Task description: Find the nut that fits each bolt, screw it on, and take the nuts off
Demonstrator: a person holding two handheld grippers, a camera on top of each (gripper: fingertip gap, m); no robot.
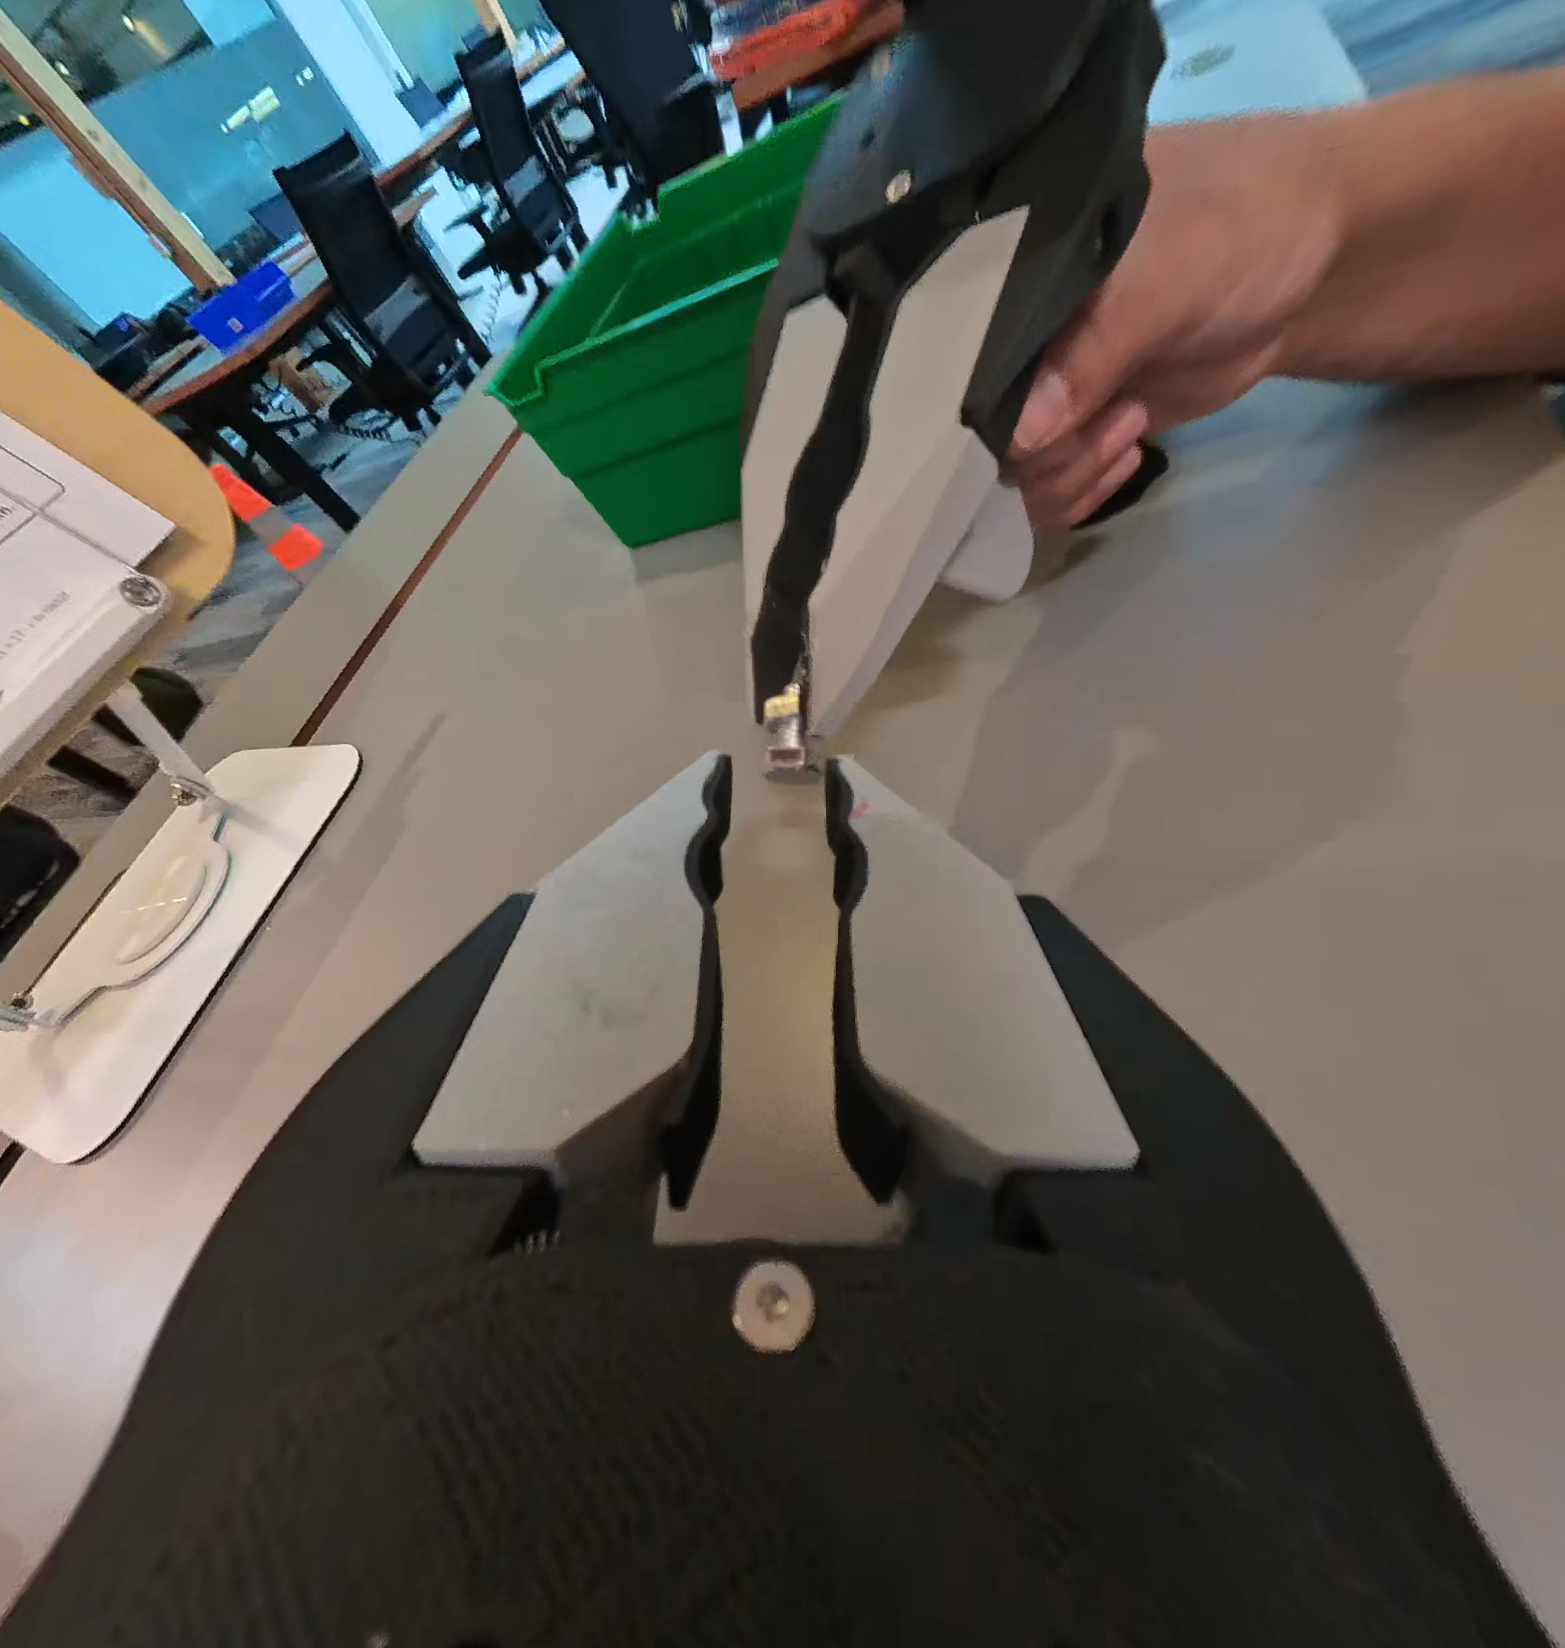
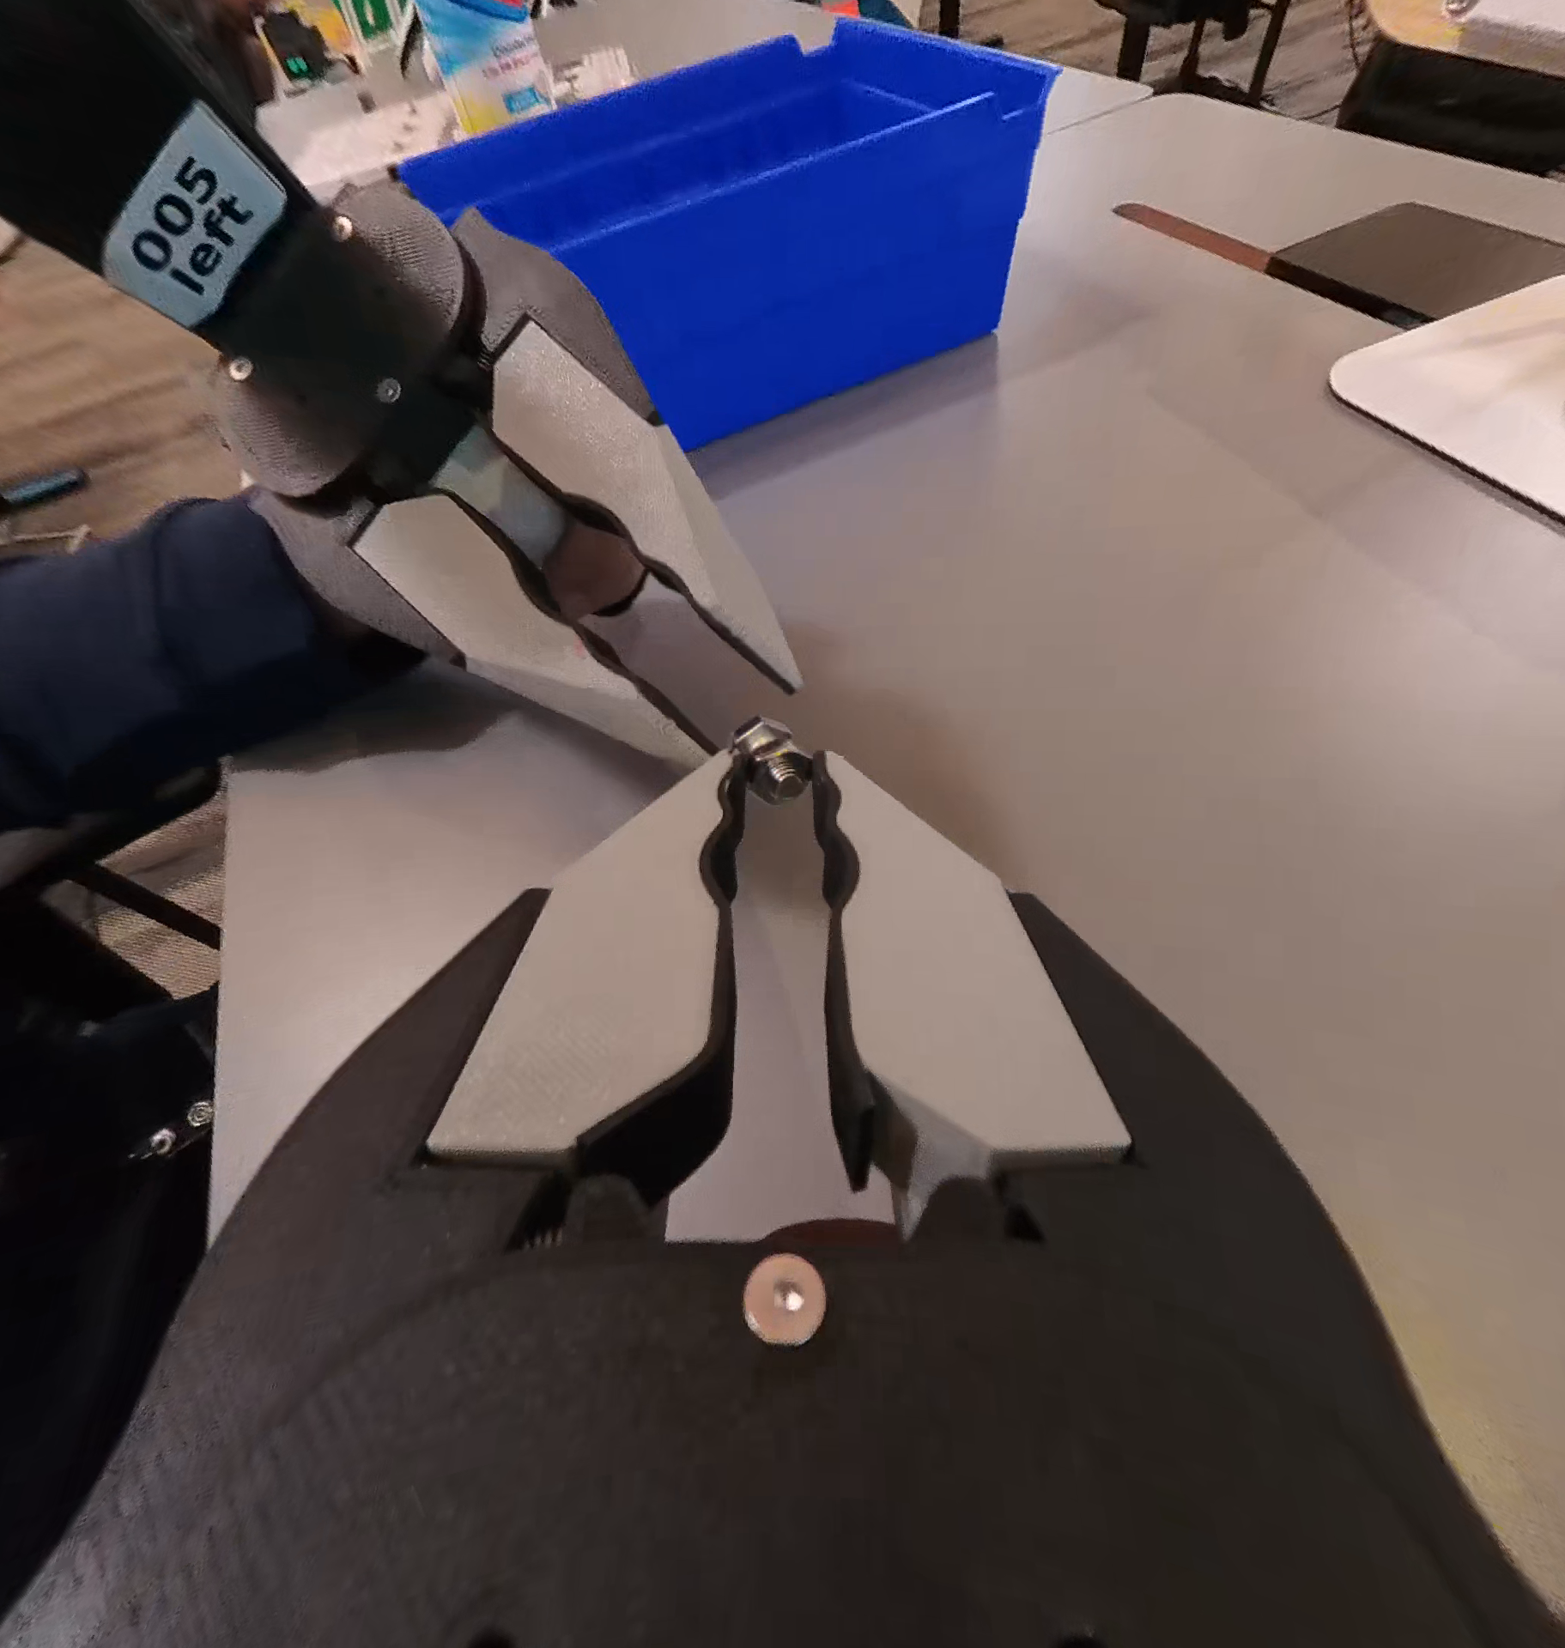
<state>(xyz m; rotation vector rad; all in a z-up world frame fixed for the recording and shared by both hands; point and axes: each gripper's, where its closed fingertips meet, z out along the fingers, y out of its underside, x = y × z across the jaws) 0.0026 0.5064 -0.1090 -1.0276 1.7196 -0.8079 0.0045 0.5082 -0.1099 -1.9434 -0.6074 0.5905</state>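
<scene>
A small silver bolt with a hex nut on it (image 2: 768,765) sits between the tips of my right gripper (image 2: 774,774), which is shut on it just above the grey table (image 2: 1162,713). In the left wrist view the same bolt (image 1: 783,740) hangs from the right gripper (image 1: 783,691), which comes down from above. My left gripper (image 1: 777,771) is open, its fingertips (image 1: 716,776) just short of the bolt on either side. In the right wrist view the left gripper (image 2: 752,713) reaches in from the upper left, its tips flanking the nut end.
A green bin (image 1: 654,357) stands at the table's far end behind the right gripper. A blue bin (image 2: 761,223) stands behind the left gripper. A white stand base (image 1: 163,945) lies at the table's left edge. A hand (image 1: 1207,312) holds the right gripper. My left and right fingertips are right by each other.
</scene>
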